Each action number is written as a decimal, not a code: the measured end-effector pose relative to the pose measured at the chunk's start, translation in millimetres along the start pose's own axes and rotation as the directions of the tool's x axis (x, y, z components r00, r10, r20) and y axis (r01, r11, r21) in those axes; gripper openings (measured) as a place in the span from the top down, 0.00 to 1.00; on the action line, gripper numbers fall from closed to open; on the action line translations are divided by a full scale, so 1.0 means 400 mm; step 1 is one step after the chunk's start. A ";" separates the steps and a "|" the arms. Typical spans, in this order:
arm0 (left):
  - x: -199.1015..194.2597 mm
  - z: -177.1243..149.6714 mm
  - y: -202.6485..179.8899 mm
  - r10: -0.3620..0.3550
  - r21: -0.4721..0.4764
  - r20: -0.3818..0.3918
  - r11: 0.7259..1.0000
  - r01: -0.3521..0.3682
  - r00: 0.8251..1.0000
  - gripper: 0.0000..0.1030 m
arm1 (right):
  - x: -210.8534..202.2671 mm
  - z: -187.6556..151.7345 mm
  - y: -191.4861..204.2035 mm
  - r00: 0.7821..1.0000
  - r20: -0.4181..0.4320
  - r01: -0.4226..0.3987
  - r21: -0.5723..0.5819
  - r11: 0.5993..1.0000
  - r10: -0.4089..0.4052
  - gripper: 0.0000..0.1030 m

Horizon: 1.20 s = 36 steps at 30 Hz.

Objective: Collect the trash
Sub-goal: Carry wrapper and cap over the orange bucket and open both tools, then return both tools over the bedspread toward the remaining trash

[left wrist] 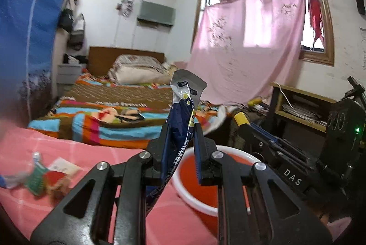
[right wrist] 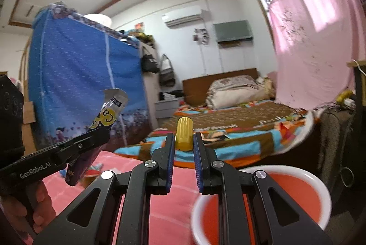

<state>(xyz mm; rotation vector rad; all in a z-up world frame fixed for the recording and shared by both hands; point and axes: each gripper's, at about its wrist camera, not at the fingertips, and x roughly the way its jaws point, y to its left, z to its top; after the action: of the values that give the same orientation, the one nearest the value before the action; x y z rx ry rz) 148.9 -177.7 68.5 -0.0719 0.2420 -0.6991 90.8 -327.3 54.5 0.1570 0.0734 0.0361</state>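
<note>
Since you've already got something pinched in each hand, handling is mostly about not losing either piece on the way to the red basin (left wrist: pixel 205 203).

Your left gripper (left wrist: pixel 180 130) has its fingers clamped on a dark blue snack wrapper (left wrist: pixel 180 117), which sticks up above the fingertips with its torn silvery top flopping open. That's thin foil film: weightless, floppy and slick, so it could slide out if you loosen at all. You've got it around the middle, where it's crumpled and thicker, which looks like the best spot. I wouldn't re-grip.

Your right gripper (right wrist: pixel 183 142) holds a small yellow ribbed cap or tube (right wrist: pixel 183 134), fingers closed tight on its sides. That one looks like hard plastic: light, rigid and rounded, so it could squirt out sideways if squeezed off-centre. The ribs should help the pads bite.

In the right wrist view the basin's white rim (right wrist: pixel 315 178) sits just below and to the right of the fingers, on the pink bedspread (right wrist: pixel 141 203). More trash (left wrist: pixel 41 176) lies further left on that pink cloth: crinkly wrappers, blurred, can't tell exactly what. Those look just as flimsy, so I'd grab them at a bunched fold, not a flat edge.
</note>
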 end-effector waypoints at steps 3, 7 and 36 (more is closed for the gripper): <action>0.036 -0.010 -0.027 -0.033 -0.008 -0.047 0.999 0.033 0.998 0.78 | -0.009 -0.010 -0.036 0.999 -0.019 0.042 0.023 0.999 -0.041 0.86; 0.083 -0.019 -0.059 -0.061 -0.015 -0.120 0.998 0.059 0.991 0.78 | -0.017 -0.018 -0.075 0.995 -0.047 0.092 0.045 0.995 -0.090 0.86; 0.234 -0.045 -0.088 -0.115 -0.161 -0.349 0.985 0.061 0.930 0.59 | -0.003 -0.058 -0.190 0.943 -0.244 0.271 0.161 0.949 -0.228 0.79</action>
<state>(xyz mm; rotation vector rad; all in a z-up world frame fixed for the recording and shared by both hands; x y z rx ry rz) 191.7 -264.6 37.8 -0.0968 0.6447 -0.7818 90.3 -398.9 19.8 0.3369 0.3217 -0.2096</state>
